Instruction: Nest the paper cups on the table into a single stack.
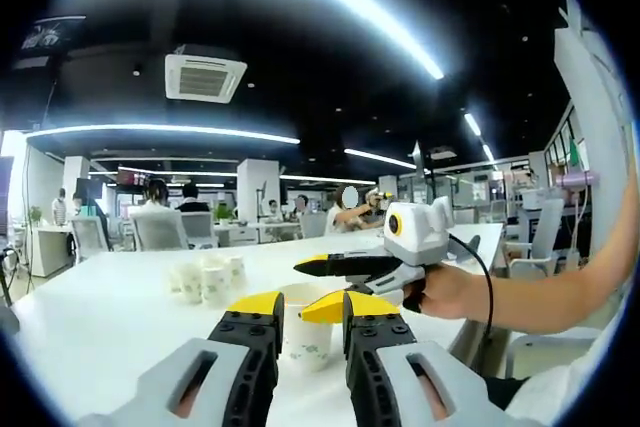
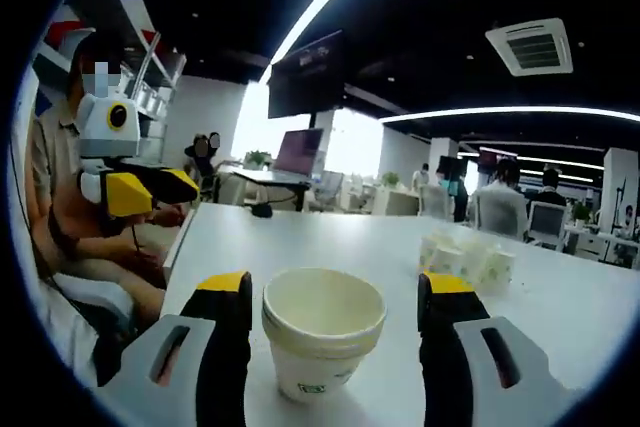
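In the left gripper view, the left hand-held gripper (image 1: pixel 303 312) reaches over the white counter (image 1: pixel 110 317), its yellow-tipped jaws set narrowly on either side of the near stack (image 1: pixel 308 339) of nested paper cups; whether they press its walls I cannot tell. The right hand-held gripper (image 1: pixel 345 265) comes in from the right, held in a hand (image 1: pixel 450 292), its black and yellow jaws a little apart just above the stack and holding nothing. Farther off to the left, a cluster of loose cups (image 1: pixel 208 279) stands upright on the counter. In the right gripper view, the right hand-held gripper (image 2: pixel 335 292) has its jaws spread wide, the stack (image 2: pixel 322 332) standing between them without touching either; the left hand-held gripper (image 2: pixel 150 187) shows at far left, and the loose cups (image 2: pixel 468 259) sit far right on the counter (image 2: pixel 330 232)
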Tool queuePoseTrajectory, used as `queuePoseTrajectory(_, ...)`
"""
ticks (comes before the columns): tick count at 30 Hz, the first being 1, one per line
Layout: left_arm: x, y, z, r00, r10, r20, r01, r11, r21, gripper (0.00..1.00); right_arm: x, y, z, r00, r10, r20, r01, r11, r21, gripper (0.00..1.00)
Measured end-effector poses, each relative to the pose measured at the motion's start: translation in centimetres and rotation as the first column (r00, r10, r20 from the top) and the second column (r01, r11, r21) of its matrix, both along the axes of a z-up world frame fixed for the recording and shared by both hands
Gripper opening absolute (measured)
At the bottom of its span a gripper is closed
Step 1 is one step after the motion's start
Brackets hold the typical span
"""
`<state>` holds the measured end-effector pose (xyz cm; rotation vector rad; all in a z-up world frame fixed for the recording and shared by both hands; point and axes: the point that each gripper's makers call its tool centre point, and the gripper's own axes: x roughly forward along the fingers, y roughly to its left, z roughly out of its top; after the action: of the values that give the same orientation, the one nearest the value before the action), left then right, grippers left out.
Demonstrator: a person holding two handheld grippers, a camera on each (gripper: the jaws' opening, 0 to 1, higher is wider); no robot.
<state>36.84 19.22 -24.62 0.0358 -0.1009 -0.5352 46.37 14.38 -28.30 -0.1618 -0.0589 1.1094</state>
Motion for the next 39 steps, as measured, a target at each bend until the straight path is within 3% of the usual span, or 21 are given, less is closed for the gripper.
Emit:
queuePoseTrajectory(7,-0.2,0.2,0.2,1.0,0.007,0.009,-0.007,1.0,0.006,0.25,-2.4,-1.2,0.5,0.999,-0.021,-0.03,0.022,0.999,0.05,0.75)
queuePoseTrajectory(17,-0.2,1.1,0.2,1.0,0.024,0.011,-0.024,1.0,-0.007,0.25,-6.1,-3.8,3.6,0.997,-0.073,-0.012,0.074,0.983,0.166,0.73)
queuePoseTrajectory(28,1.0,2.2,-1.3,0.999,0.047,-0.027,-0.047,0.998,-0.028,0.25,-8.2,-6.2,3.5,0.994,-0.109,-0.026,0.112,0.973,0.202,0.7)
queuePoseTrajectory(33,1.8,3.5,-0.9,0.998,0.058,-0.035,-0.061,0.994,-0.092,0.24,-8.6,-7.4,3.4,0.992,-0.122,-0.025,0.124,0.968,0.219,0.68)
queuePoseTrajectory(39,3.3,4.8,-0.2,0.996,0.081,-0.027,-0.083,0.994,-0.075,0.24,-8.3,-8.1,2.8,0.99,-0.136,-0.044,0.142,0.965,0.221,0.67)
